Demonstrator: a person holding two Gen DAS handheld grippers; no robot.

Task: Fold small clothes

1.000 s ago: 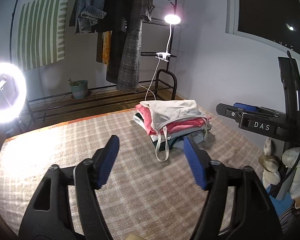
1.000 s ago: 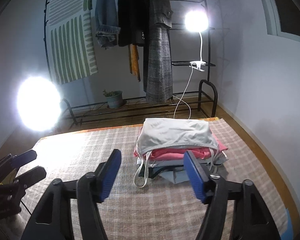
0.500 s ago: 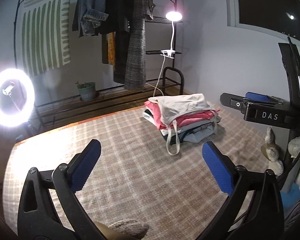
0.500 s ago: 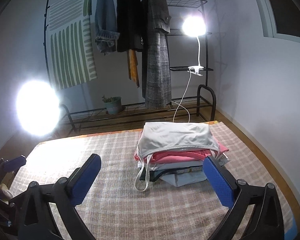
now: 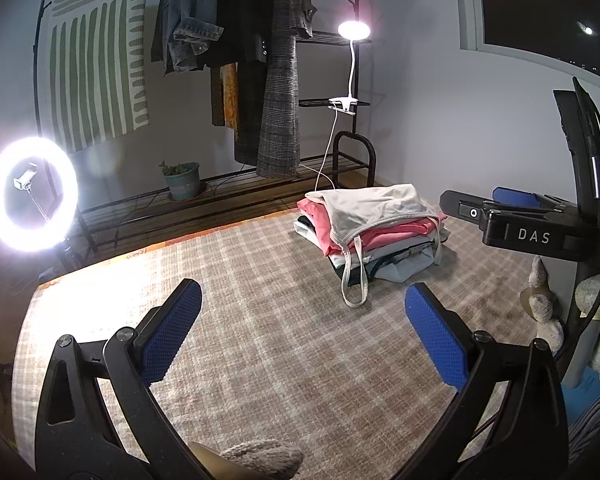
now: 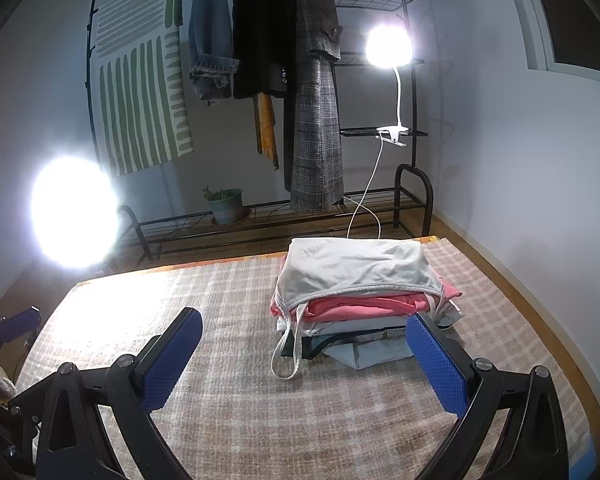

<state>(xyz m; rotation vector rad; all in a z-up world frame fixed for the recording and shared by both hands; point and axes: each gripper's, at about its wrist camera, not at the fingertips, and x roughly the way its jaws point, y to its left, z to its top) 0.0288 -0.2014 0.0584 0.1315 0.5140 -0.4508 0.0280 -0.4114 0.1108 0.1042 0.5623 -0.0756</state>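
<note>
A stack of folded clothes (image 5: 374, 232) lies on the checked rug (image 5: 260, 360), with a white strappy top (image 5: 372, 206) on top and a pink garment under it. Its straps hang down the front. The stack also shows in the right wrist view (image 6: 360, 300). My left gripper (image 5: 302, 328) is open and empty above the rug, short of the stack. My right gripper (image 6: 304, 350) is open and empty, close in front of the stack. The right gripper also appears in the left wrist view (image 5: 512, 220), beside the stack.
A clothes rack (image 6: 300, 80) with hanging coats stands behind the rug, with a clip lamp (image 6: 388, 46) and a potted plant (image 6: 226, 204). A ring light (image 5: 32, 194) stands at the left. Plush toys (image 5: 548, 308) lie at the right.
Both grippers opened wide from a narrower gap. Both views drew back slightly from the stack, and the left view shifted so the stack sits further right.
</note>
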